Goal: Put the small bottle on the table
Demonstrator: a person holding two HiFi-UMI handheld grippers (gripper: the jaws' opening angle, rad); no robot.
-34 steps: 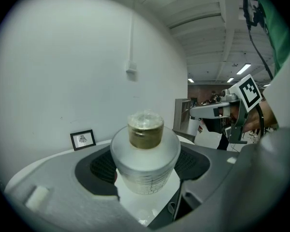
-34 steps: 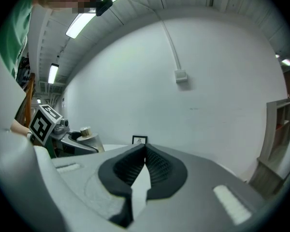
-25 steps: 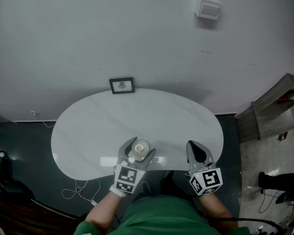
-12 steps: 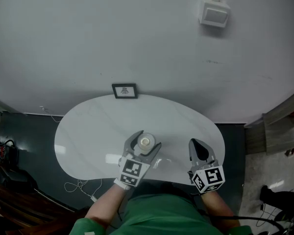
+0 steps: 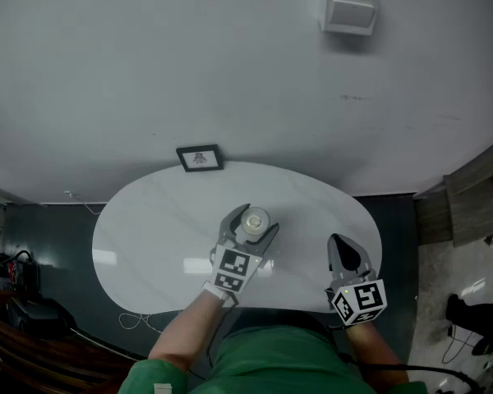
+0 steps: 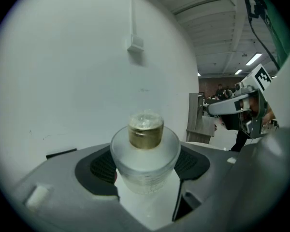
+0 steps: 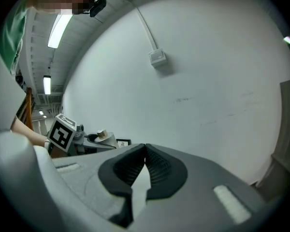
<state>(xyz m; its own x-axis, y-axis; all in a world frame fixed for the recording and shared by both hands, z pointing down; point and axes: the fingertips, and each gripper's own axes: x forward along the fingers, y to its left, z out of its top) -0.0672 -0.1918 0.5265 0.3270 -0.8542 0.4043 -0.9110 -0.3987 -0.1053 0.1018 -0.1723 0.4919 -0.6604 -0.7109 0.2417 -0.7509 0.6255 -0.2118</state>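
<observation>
The table (image 5: 144, 232) has open room toward its left edge. Over its middle, the left tongs (image 5: 255, 222) pinch the small bottle (image 6: 145, 151) by its clear body. It is upright, gold cap up, though I cannot tell whether its base touches the table. The next move is likely straight down, then release, with room on every side. The picture frame (image 5: 199, 158) at the far edge stands well apart. By the near right edge, the right tongs (image 5: 343, 249) are pressed together on nothing.
</observation>
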